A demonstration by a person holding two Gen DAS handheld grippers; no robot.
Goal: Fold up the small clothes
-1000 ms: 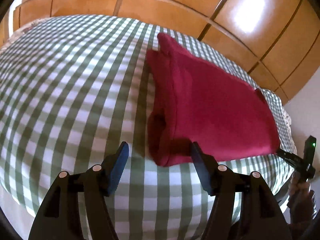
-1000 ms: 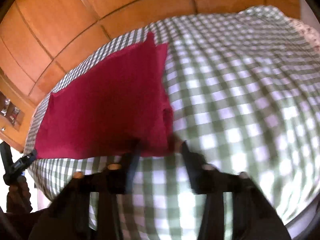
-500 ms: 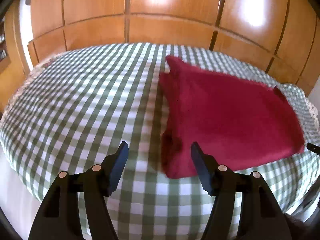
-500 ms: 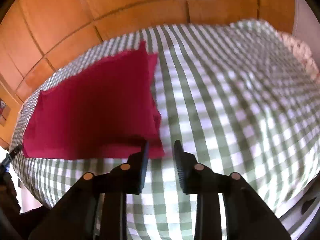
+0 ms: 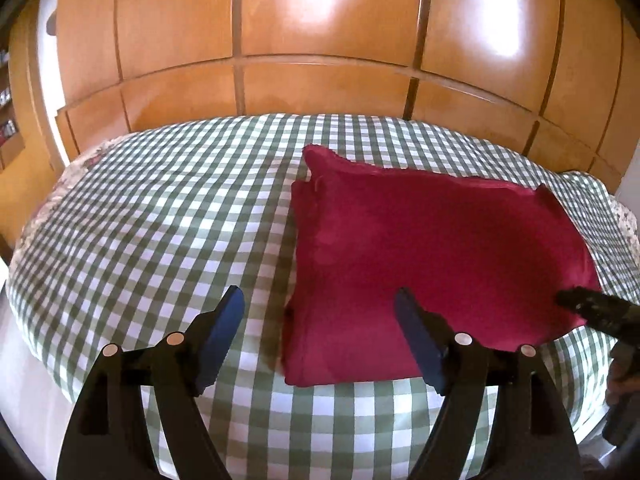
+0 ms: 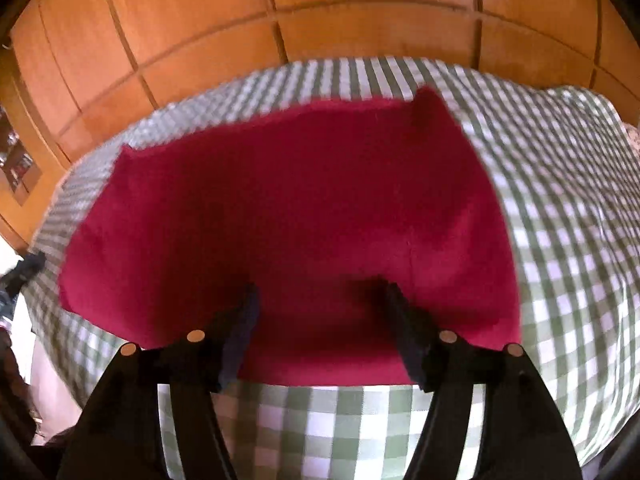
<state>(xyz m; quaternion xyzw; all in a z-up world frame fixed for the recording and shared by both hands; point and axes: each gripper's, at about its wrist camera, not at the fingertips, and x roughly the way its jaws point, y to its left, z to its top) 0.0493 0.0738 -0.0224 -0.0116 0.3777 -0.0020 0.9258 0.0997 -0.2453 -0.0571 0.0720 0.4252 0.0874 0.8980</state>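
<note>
1. On the bed, spread with a green-and-white checked cover, lies the red garment, flat and already folded into a rough rectangle near the front edge, with wooden wardrobe panels behind the bed.
2. Judging from how the cloth lies, one fold looks done and neither tool has a hold, so the step in hand appears to be setting up for another fold.
3. Left hand-held gripper: its jaws stand wide apart and hold nothing; it hovers off the garment's near-left corner, with one finger over bare checks and the other over the red cloth.
4. Right hand-held gripper: also spread wide and holding nothing, poised over the garment's near edge with red cloth showing between the fingers. Whether the tips touch the fabric I cannot tell, since that view is blurred.
5. The next move probably calls for each gripper to settle on a near corner or edge, pinch through all layers, then lift and carry that edge across to the far side evenly, so the stack does not skew.
6. The garment looks like a soft, thick knit in deep crimson. Its left edge shows stacked layers, a small point sticks up at the far-left corner, and the surface is smooth with only faint creases.
</note>
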